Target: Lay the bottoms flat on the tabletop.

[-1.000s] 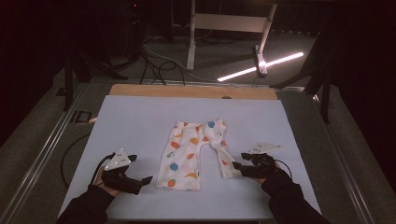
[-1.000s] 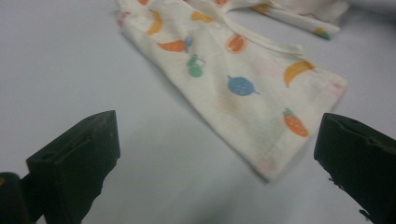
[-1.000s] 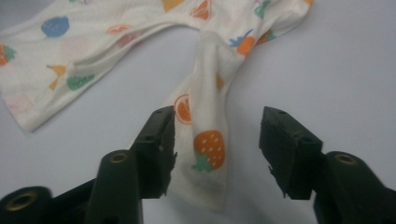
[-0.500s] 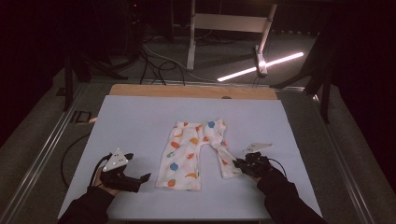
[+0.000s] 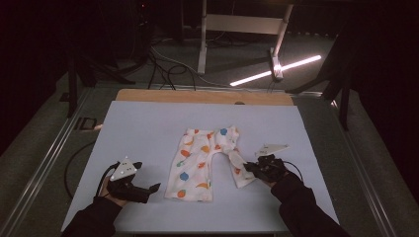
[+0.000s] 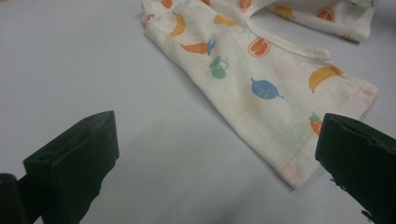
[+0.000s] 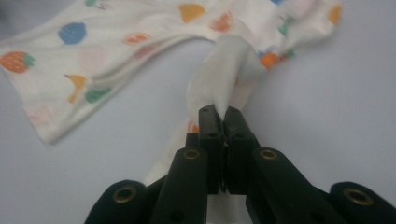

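I had the small pair of fruit-print pants [image 5: 202, 165] lying on the pale blue table [image 5: 148, 128], roughly midway between my two tools. One leg lay flat and straight; the other was bunched and twisted on the side toward my right tool.

My right gripper [image 5: 251, 169] was clenched on that twisted leg. In the right gripper view its jaws were pressed together with a fold of white cloth [image 7: 215, 79] pinched at their tips, the fabric rising just ahead of them and running off toward the rest of the garment. The flat leg spread ahead and to the left of those jaws in that view, its hem lying on the table.

My left gripper [image 5: 154, 188] was released, holding nothing. In the left gripper view its jaws stood wide apart, bare table between them. The hem corner of the flat leg [image 6: 299, 172] lay just ahead and toward the right-hand jaw, close to it; I could not tell whether cloth and jaw touched. From the high view the tool sat just beside that leg's lower edge, resting low at the table.
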The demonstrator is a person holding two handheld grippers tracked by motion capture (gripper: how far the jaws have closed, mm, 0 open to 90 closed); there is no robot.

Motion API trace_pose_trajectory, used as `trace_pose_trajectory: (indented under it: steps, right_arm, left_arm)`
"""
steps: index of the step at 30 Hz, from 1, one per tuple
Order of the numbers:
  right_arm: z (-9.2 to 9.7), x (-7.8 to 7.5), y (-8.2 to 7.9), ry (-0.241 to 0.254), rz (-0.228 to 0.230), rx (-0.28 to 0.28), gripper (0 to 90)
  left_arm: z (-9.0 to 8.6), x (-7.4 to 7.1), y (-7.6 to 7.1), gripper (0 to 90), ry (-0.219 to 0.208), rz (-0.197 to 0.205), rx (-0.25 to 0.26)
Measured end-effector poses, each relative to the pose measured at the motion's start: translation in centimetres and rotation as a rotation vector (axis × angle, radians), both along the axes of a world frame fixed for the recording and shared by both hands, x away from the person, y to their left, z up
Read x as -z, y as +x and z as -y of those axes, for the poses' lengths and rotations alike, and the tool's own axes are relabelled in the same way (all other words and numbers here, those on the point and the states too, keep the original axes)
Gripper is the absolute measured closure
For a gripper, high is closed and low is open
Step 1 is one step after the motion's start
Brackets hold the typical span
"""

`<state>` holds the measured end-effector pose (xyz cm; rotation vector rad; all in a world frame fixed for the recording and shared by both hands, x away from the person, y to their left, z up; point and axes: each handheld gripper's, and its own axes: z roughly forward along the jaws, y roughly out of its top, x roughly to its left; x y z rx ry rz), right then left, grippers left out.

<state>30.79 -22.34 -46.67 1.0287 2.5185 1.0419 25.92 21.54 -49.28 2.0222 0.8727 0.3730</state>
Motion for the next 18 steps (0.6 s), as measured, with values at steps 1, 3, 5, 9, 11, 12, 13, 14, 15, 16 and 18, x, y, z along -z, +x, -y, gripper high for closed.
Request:
trace_pose_trajectory:
  steps: [1, 3, 5, 9, 11, 12, 13, 14, 15, 16, 18]
  right_arm:
    - [-0.5, -0.1, 0.1, -0.001, -0.001, -0.005, 88.3]
    - [-1.6, -0.2, 0.3, 0.012, -0.017, -0.035, 88.3]
    - [-2.9, -0.2, 0.6, 0.021, -0.030, -0.059, 88.2]
    - [-5.1, 0.1, 1.3, 0.086, -0.093, -0.095, 87.5]
    - [-6.0, 0.1, 1.4, 0.099, -0.104, -0.111, 87.5]
    - [-6.6, 0.2, 1.5, 0.081, -0.095, -0.112, 87.5]
    - [-7.2, 0.2, 1.5, 0.067, -0.085, -0.120, 87.6]
    - [-7.9, 0.2, 1.4, 0.046, -0.069, -0.117, 87.6]
    - [-8.5, 0.3, 1.5, 0.037, -0.069, -0.124, 87.5]
    - [-9.0, 0.4, 1.5, 0.038, -0.076, -0.137, 86.9]
    - [-9.9, 0.6, 1.6, 0.091, -0.111, -0.193, 70.9]
  left_arm:
    - [0.0, 0.0, 0.0, 0.2, -0.003, 0.001, -0.001]
    - [-0.1, 0.0, 0.0, 0.2, -0.009, -0.002, 0.000]
    - [-0.2, 0.0, 0.1, 0.2, -0.013, -0.006, -0.001]
    - [-0.2, 0.1, 0.1, 0.2, -0.025, -0.010, 0.006]
    - [-0.1, 0.0, 0.1, 0.2, -0.025, -0.009, 0.007]
    - [-0.1, 0.1, 0.1, 0.2, -0.023, -0.010, 0.008]
    - [-0.1, 0.1, 0.1, 0.2, -0.025, -0.010, 0.008]
    - [-0.1, 0.1, 0.1, 0.2, -0.026, -0.011, 0.008]
    - [-0.1, 0.1, 0.1, 0.2, -0.026, -0.011, 0.009]
    - [-0.1, 0.1, 0.1, 0.2, -0.026, -0.011, 0.010]
    - [-0.1, 0.1, 0.1, 0.2, -0.026, -0.013, 0.015]
